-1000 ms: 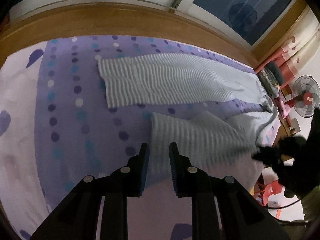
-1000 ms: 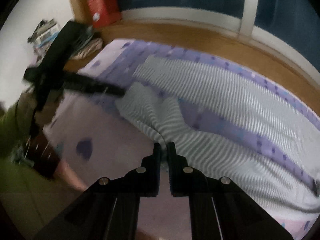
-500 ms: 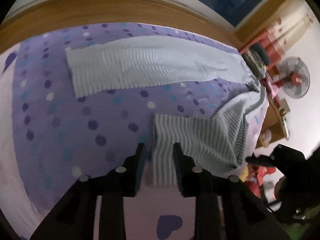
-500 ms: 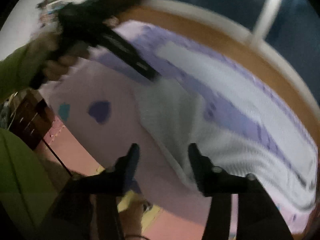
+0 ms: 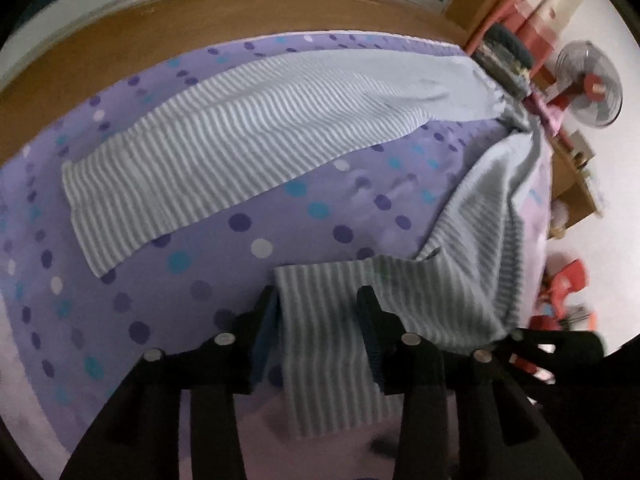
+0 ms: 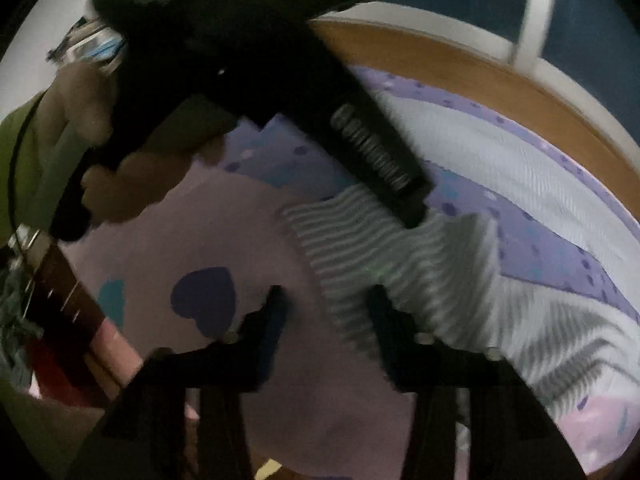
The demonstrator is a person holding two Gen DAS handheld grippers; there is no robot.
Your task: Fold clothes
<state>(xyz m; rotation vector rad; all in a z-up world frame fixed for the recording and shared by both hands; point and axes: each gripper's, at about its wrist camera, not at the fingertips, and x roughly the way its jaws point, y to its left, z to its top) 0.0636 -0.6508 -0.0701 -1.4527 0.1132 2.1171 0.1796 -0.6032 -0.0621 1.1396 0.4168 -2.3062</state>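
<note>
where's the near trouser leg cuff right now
In the left wrist view the cuff lies low and central on the dotted sheet, between the open fingers of the left gripper, nearer than the flat far leg.

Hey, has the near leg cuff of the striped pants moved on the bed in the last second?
Yes. In the left wrist view the near cuff has slid off the dotted purple sheet toward the camera, and now lies between the open left gripper fingers.

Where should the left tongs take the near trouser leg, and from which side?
Judging by its pose, at the cuff: the near leg ends there in a flat, free edge already between the open left tongs. Come in low from the bed's near edge, along the leg.
</note>
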